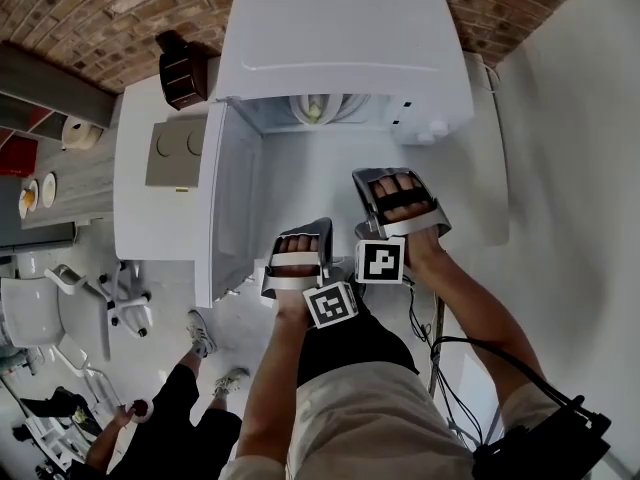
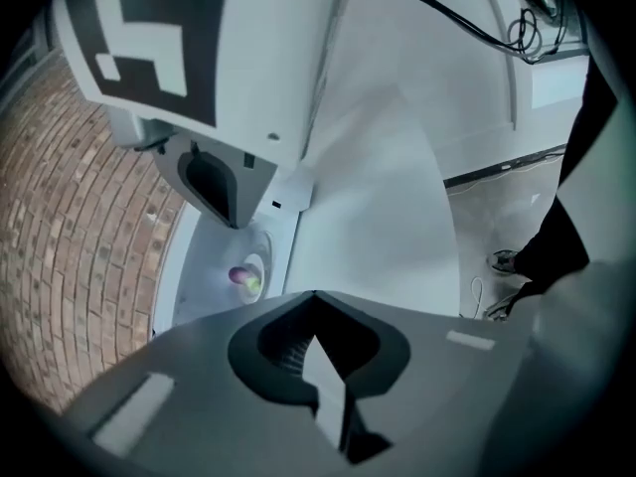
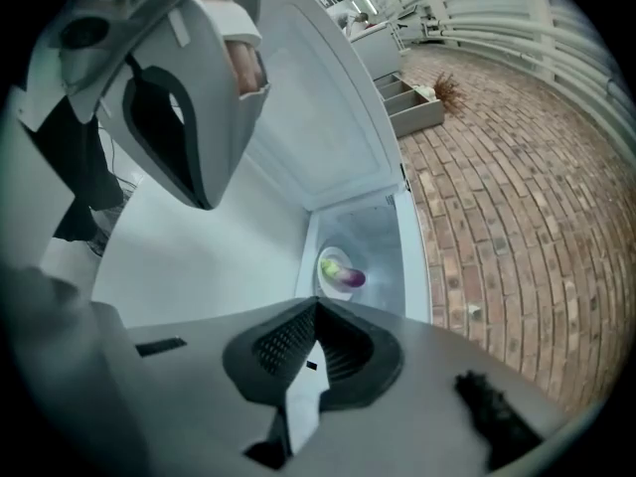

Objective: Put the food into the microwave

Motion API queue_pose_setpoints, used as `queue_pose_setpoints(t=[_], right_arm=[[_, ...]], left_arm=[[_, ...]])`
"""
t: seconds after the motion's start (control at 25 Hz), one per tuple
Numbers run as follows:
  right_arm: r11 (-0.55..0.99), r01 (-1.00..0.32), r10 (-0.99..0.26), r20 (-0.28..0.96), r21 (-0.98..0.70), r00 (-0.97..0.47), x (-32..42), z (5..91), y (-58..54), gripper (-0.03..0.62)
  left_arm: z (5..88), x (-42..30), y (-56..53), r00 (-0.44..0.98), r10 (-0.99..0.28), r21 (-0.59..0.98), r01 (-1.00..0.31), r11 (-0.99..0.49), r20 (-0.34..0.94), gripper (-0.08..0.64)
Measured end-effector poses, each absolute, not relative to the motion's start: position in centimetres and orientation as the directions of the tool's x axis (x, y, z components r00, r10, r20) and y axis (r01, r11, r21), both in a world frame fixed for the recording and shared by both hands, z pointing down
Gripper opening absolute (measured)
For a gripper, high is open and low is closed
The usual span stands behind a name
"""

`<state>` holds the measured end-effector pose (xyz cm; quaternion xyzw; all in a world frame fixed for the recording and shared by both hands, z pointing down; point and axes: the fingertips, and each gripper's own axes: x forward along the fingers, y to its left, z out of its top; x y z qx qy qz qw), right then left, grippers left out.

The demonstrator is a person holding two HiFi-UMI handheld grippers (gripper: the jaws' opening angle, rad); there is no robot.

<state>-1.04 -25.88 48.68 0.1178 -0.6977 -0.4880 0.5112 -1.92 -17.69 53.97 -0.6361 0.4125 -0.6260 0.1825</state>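
Note:
The white microwave [image 1: 340,48] stands with its door [image 1: 225,203] swung open to the left. Inside it a white plate carries green and purple food [image 1: 314,111], which both gripper views also catch [image 2: 246,276] [image 3: 341,271]. My left gripper [image 1: 318,226] hovers in front of the door opening, jaws shut and empty [image 2: 316,296]. My right gripper [image 1: 385,176] is a little farther forward and to the right, also shut with nothing between its jaws [image 3: 316,304]. Both grippers are outside the cavity and clear of the plate.
A dark brown box [image 1: 182,68] and a grey panel with two round marks [image 1: 178,153] sit on the white counter left of the microwave. A brick wall [image 3: 517,217] runs behind. A person [image 1: 150,418] stands at the lower left. Cables [image 1: 450,368] hang at the right.

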Motion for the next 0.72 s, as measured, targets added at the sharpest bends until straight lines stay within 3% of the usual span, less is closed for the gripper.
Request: queue_pose_setpoints(t=[0.16,0.72], right_arm=[[0.487,0.323,-0.657,0.584,0.812,-0.477,-0.1,48.0,-22.1,0.005],[0.449,0.34,-0.694,0.562,0.826,-0.45,1.5,46.1,-9.2,0.005]], left_arm=[[52.6,-0.8,-16.1,-0.098,-0.767,-0.747,-0.333,-0.576,0.635,0.005],[48.8,-0.3,-6.6,-0.027,-0.814,-0.8,-0.205,-0.564,0.581,0.005]])
